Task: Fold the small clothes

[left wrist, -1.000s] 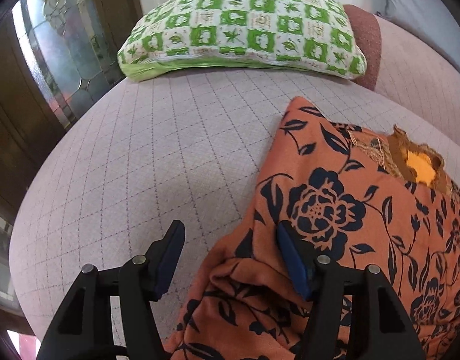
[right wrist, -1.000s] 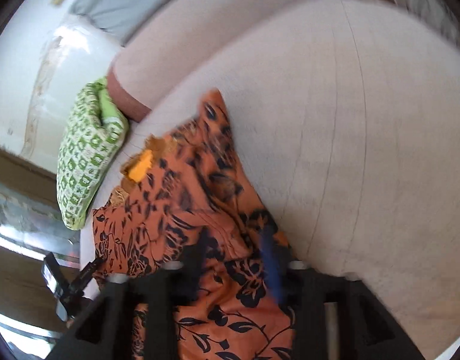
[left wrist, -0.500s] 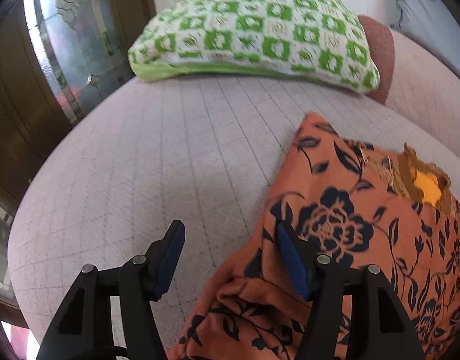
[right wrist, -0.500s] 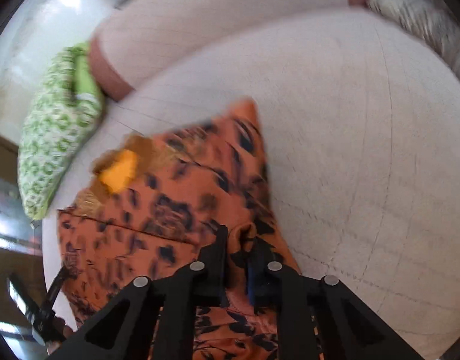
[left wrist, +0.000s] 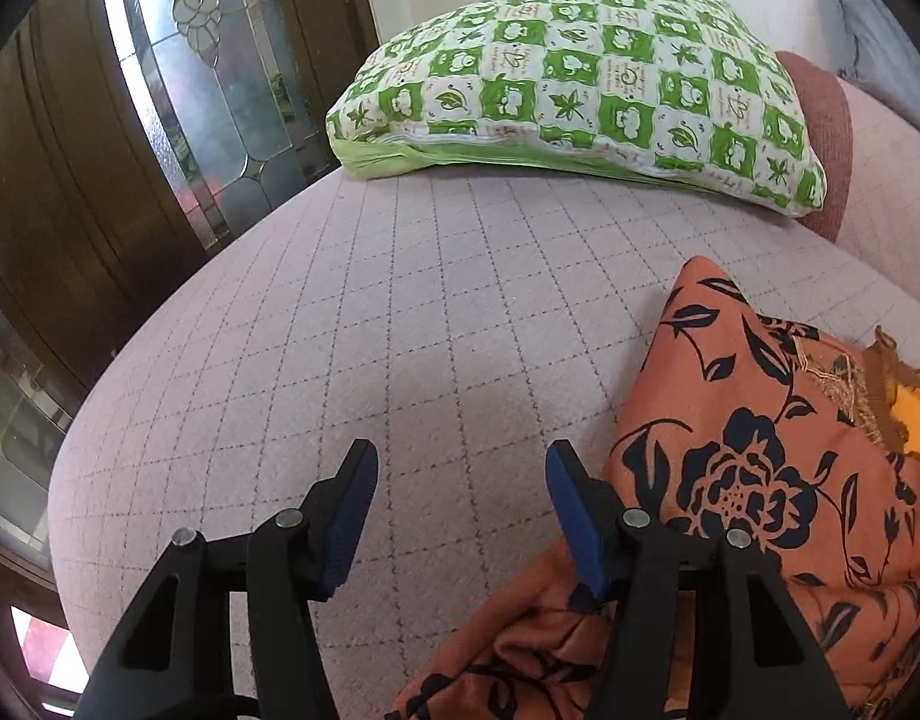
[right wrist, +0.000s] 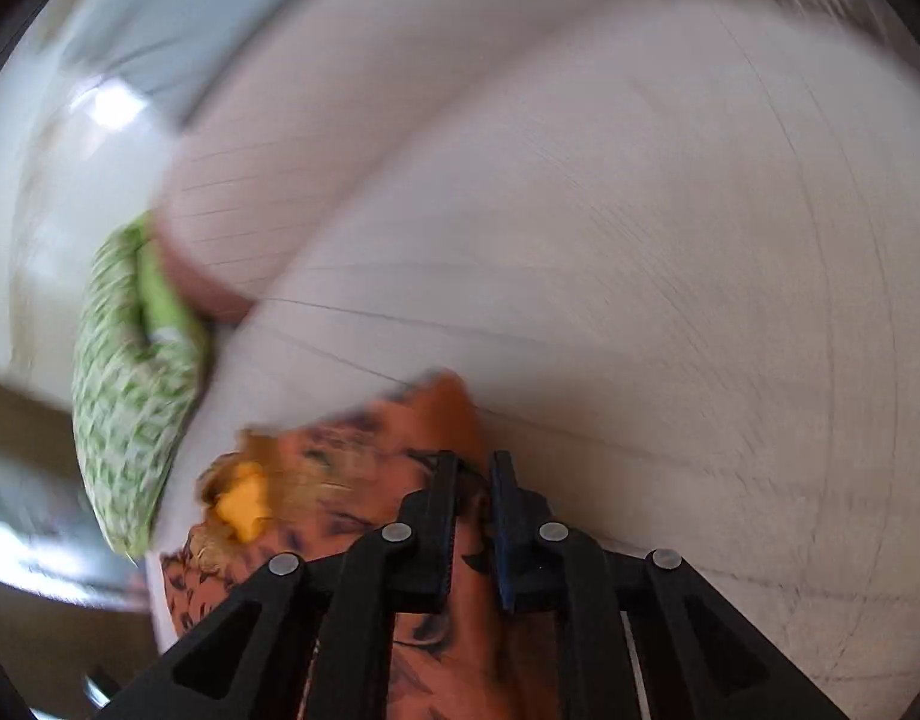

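The pink quilted bed surface [left wrist: 400, 330] fills most of the left wrist view, its stitched grid of diamonds running from the lower left up to the centre; in the right wrist view the same surface [right wrist: 670, 270] spreads across the whole right half, smeared by blur.

A dark wooden door with leaded stained glass [left wrist: 178, 78] takes the upper left of the left wrist view.

The green-and-white checked pillow [left wrist: 580, 96] lies along the top centre there, its squares printed with frogs, leaves and small script too fine to read. In the right wrist view the pillow [right wrist: 130, 420] sits at the left edge, blurred.

The orange garment with a black floral print [left wrist: 760, 468] lies on the bed at the lower right of the left wrist view, bunched towards the bottom edge, with a gold-embroidered neckline and a yellow patch at the far right. In the right wrist view the garment [right wrist: 352, 480] is at the lower centre, its yellow patch to the left of the gripper. No label or brand shows on it.

The left gripper [left wrist: 460, 480] stands at the bottom centre of its view, jaws about half apart and closing; only bare bed shows between the blue pads, and the right-hand finger [left wrist: 574, 522] overlaps the garment's edge.

The right gripper [right wrist: 473, 468] is at the bottom centre of its view, jaws nearly together and easing apart slightly, with a fold of the orange cloth pinched between them.
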`<state>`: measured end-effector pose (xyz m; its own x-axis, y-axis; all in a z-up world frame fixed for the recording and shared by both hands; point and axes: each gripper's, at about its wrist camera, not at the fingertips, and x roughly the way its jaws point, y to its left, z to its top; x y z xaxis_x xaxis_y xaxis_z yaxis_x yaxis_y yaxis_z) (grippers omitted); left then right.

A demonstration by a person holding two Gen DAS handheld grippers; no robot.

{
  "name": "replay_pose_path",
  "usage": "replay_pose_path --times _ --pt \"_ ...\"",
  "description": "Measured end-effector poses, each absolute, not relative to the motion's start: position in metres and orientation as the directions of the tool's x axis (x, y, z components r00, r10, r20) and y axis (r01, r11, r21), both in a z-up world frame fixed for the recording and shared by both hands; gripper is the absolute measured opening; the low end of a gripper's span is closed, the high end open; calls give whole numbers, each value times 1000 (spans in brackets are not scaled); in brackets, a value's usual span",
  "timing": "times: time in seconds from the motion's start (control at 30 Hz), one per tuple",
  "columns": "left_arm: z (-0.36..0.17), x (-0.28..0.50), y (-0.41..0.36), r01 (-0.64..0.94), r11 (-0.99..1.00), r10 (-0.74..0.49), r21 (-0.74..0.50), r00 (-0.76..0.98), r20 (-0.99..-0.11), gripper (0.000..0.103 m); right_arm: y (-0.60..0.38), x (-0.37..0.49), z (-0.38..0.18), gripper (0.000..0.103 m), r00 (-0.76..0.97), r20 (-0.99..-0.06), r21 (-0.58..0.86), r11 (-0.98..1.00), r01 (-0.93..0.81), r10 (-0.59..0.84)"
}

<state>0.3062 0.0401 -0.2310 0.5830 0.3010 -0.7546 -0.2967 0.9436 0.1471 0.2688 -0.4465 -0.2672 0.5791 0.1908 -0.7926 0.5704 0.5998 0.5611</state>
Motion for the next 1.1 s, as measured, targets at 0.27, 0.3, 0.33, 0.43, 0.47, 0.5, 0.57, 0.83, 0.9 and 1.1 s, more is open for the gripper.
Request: replay_pose_path --times 0.27,0.3,0.33,0.43,0.47,0.5,0.57,0.83,0.9,1.1 --pt "-218 295 40 -307 946 282 105 618 -734 60 -428 247 -194 14 700 -692 589 699 406 176" --pt "-219 295 42 -307 947 275 98 612 -742 60 -413 256 -182 14 690 -694 579 730 364 206" --pt "-221 294 44 -309 947 270 92 604 -750 60 -396 265 -173 14 676 -699 562 763 318 233" --pt "-225 294 53 -326 943 258 68 585 -769 60 -324 306 -155 18 585 -738 509 847 156 336" --pt "-224 294 56 -333 941 260 65 585 -768 60 -293 323 -158 18 534 -756 502 859 99 380" --pt "-222 294 60 -341 938 262 60 587 -766 60 -269 335 -163 18 495 -766 501 863 62 409" --pt "-220 295 66 -350 935 265 54 592 -761 60 -227 355 -179 18 418 -797 482 876 6 436" --pt "-216 307 69 -249 968 166 5 629 -759 59 -203 388 -229 18 349 -799 548 832 85 490" --pt "-202 305 58 -179 984 127 4 683 -720 59 -221 378 -229 20 377 -780 578 806 126 500" --pt "-199 288 13 36 991 -124 -132 650 -750 59 -268 326 -236 25 381 -815 541 810 227 437"
